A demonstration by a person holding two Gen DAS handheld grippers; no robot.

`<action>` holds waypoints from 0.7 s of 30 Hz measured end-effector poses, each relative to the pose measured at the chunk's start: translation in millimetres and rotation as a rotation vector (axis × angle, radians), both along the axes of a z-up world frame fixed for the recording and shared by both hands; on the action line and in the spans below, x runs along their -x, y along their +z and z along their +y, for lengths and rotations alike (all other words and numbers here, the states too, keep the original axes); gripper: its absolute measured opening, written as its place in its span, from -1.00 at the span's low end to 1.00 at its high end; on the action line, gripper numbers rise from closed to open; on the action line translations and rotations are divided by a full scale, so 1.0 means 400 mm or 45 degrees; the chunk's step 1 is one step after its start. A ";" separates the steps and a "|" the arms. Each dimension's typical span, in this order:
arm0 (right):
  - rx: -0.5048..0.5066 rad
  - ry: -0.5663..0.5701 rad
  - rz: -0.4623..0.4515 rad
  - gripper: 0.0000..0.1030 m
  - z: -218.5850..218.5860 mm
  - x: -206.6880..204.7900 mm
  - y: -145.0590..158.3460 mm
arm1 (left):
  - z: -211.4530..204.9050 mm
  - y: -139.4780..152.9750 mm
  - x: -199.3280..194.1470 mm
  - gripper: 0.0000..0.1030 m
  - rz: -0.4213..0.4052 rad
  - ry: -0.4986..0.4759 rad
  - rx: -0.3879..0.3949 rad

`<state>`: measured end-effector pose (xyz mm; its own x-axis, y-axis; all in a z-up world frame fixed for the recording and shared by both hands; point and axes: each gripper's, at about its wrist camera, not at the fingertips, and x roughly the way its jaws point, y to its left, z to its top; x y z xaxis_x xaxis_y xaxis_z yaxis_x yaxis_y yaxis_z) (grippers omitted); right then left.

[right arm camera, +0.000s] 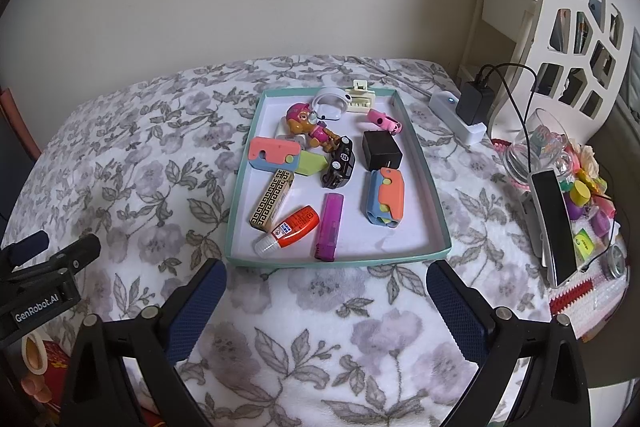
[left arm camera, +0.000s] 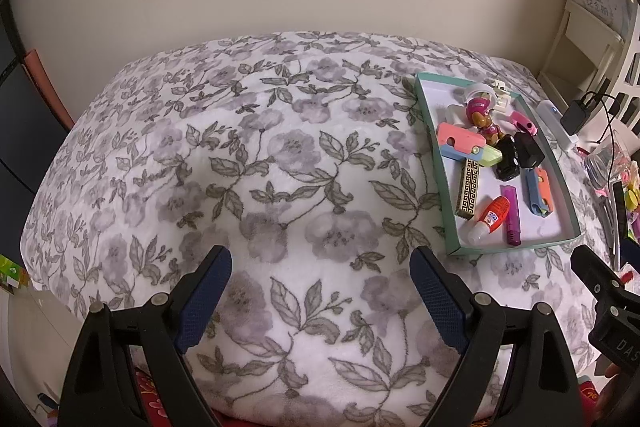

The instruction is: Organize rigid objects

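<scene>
Both claws — left gripper point(left arm camera: 320, 291) and right gripper point(right arm camera: 326, 301) — stand wide and empty above the floral blanket point(left arm camera: 248, 163). The small objects all lie in the teal tray point(right arm camera: 434, 223) — sorting apparently finished; next, probably nothing left to grasp.

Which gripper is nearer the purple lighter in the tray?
Right. The right gripper hovers open just before the tray's near edge, facing the purple lighter; the left gripper sits open off to the tray's left.
</scene>
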<state>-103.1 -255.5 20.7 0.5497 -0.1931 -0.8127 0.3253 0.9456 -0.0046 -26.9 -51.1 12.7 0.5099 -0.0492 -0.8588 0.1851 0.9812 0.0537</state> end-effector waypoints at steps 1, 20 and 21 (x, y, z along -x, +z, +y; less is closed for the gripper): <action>0.000 0.000 0.000 0.97 0.001 0.001 0.000 | -0.001 0.000 0.000 0.77 0.000 0.000 0.000; 0.003 0.006 0.004 0.97 0.002 -0.003 -0.002 | 0.003 -0.004 -0.003 0.77 0.006 0.000 -0.005; 0.004 0.009 0.004 0.97 0.001 -0.002 -0.003 | 0.004 -0.004 -0.003 0.77 0.006 -0.001 -0.005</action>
